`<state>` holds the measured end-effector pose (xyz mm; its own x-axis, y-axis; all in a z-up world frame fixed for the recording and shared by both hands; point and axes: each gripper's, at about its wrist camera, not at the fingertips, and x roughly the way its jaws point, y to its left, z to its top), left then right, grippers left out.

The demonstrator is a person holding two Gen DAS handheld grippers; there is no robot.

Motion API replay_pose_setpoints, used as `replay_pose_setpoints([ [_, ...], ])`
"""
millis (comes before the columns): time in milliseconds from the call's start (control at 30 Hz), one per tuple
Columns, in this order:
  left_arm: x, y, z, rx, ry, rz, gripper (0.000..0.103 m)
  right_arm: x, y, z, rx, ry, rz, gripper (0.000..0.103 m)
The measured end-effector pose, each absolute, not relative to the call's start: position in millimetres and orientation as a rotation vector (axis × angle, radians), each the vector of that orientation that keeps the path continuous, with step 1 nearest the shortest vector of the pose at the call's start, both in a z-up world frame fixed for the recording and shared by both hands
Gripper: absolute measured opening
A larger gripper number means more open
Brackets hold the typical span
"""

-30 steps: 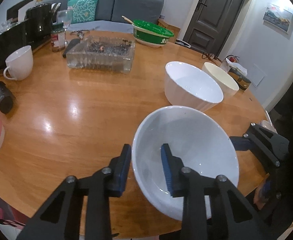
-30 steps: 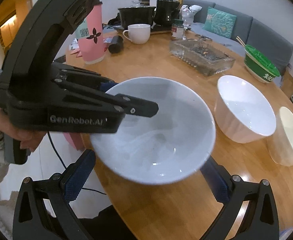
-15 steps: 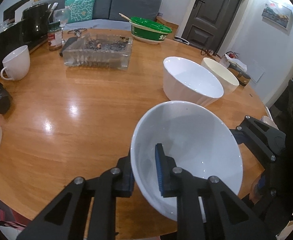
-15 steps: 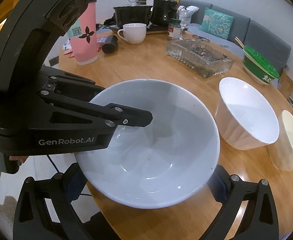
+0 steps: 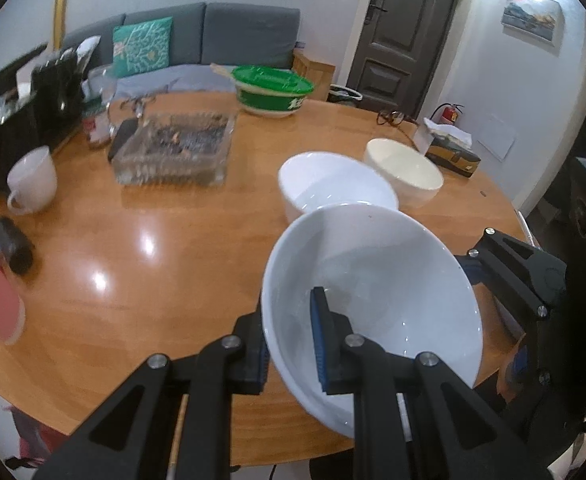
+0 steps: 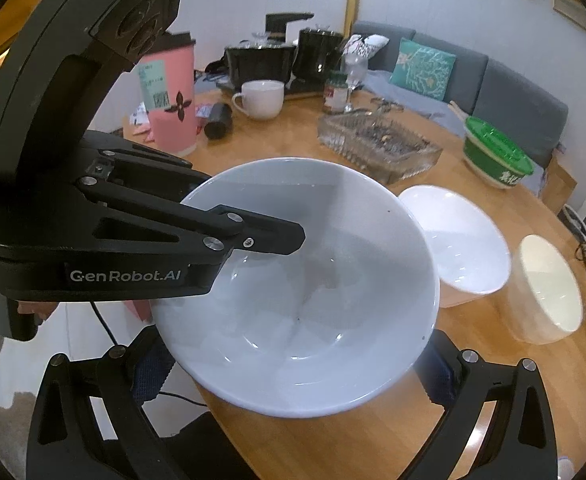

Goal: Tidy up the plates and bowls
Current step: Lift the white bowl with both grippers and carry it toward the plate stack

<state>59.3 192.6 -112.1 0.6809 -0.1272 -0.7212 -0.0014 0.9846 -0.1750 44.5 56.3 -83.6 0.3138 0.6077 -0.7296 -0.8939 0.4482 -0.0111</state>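
My left gripper (image 5: 289, 340) is shut on the rim of a wide white bowl (image 5: 377, 292), one finger inside and one outside, and holds it tilted above the round wooden table (image 5: 165, 248). The same bowl (image 6: 305, 292) fills the right wrist view, with the left gripper's finger (image 6: 261, 236) reaching into it. My right gripper (image 6: 293, 376) is open, its jaws spread wide below and on either side of the bowl. A ribbed white bowl (image 5: 333, 184) and a cream bowl (image 5: 405, 172) stand just beyond.
A glass ashtray (image 5: 173, 148), a green lidded bowl (image 5: 273, 88), a white mug (image 5: 33, 180), a pink tumbler (image 6: 169, 96), black kettles (image 6: 285, 60) and a tissue box (image 5: 453, 152) stand around the table. A grey sofa is behind.
The left gripper closed on the wide bowl's rim, then lifted and tilted it, carrying it toward the ribbed white bowl. The right gripper stayed open under it.
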Motion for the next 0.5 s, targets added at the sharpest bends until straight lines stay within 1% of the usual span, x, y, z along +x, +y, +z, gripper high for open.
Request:
replay_pose_setpoints([
  [233,77.8,163.4,-73.3,-0.100,0.782,-0.102,0.015,57.0,28.7,-54.6,-0.421,0.675,1.000,0.099],
  [500,102.7,123.1,-46.1,-0.047,0.768,-0.134,0.015,74.9,-13.8,-29.5,-0.405,0.638,0.951,0.099],
])
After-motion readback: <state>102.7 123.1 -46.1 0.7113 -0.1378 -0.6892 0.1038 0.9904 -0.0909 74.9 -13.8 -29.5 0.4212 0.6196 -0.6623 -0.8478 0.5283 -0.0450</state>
